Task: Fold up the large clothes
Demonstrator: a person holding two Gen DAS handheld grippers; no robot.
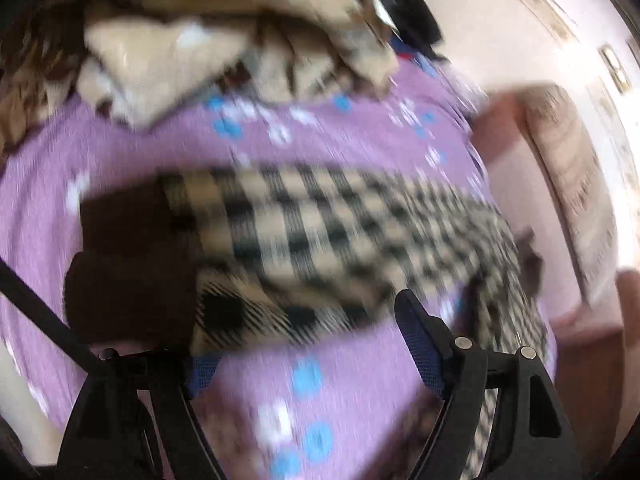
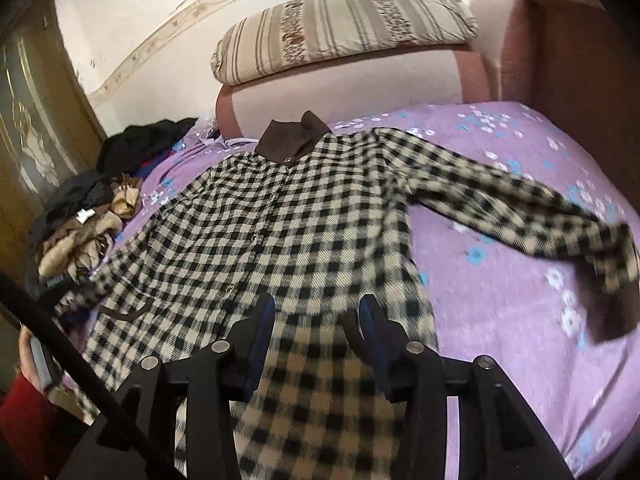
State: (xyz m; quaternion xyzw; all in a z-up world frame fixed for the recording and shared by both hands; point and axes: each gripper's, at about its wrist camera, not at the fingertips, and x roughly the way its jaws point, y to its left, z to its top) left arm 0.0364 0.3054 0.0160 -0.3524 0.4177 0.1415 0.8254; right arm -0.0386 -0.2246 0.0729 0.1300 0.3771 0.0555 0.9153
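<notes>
Here, no bin or basket; only a lilac flower-print bedsheet (image 2: pixel 500 280) bearing a beige-and-black checked shirt with brown collar (image 2: pixel 280 216), spread flat, collar toward the striped pillow (image 2: pixel 344 28). Right gripper (image 2: pixel 318 312) spread above its lower front, pinching nothing. Left gripper (image 1: pixel 304 328) spread, empty, just short of the brown-cuffed sleeve. Crumpled tan clothes (image 1: pixel 208 48) beyond.

I am working in a home bedroom: a bed (image 2: pixel 520 320) under a purple flowered sheet, its padded headboard (image 2: pixel 360 100) topped by a striped pillow (image 2: pixel 344 28), a heap of clothes (image 2: pixel 92 216) at one side, and a wooden wardrobe door (image 2: pixel 36 128) by the wall.
</notes>
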